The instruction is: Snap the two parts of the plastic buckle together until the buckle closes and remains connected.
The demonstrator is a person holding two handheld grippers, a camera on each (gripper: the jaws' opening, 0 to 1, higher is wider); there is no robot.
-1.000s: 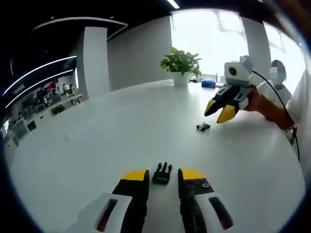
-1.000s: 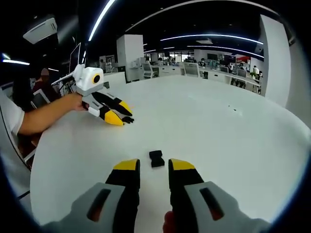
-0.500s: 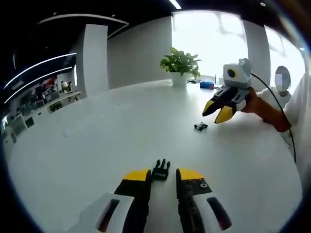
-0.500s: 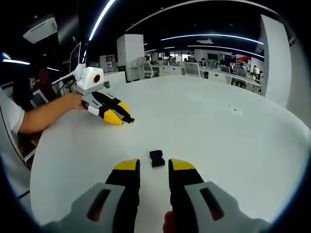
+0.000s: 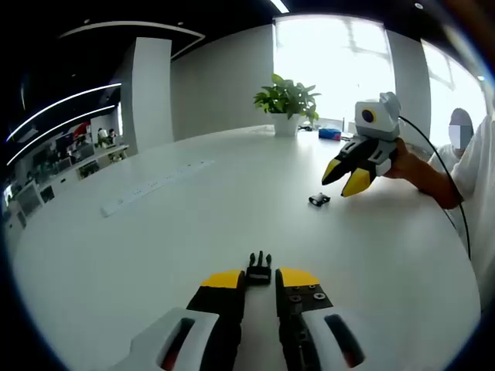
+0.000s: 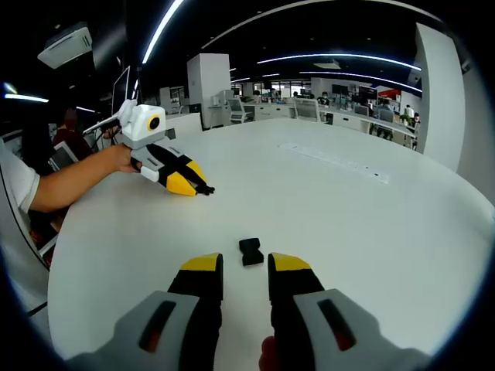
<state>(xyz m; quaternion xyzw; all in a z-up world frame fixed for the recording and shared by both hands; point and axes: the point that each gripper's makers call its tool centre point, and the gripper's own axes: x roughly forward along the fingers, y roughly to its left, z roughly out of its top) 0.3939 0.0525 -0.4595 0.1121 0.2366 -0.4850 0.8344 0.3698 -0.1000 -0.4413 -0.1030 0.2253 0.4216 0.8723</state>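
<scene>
On the white round tabletop (image 5: 193,209), your left tool (image 5: 259,280) had narrowed around the black pronged plastic buckle piece (image 5: 258,270); your right tool (image 6: 244,267), released, waited behind the black socket piece (image 6: 250,251).

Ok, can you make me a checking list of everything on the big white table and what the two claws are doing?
Surface: white table, smooth, with a long flat strip set in it.
Job's things: pronged buckle half lies just ahead of the left claw; socket buckle half lies just ahead of the right claw. The halves are apart, not snapped.
Clutter: potted plant and a small blue item at the far edge.
Grippers: both claws open, holding nothing.
Cables: black cable runs from the right claw.
Surroundings: open office, ceiling light strips, bright window, people seated beyond the table.
</scene>
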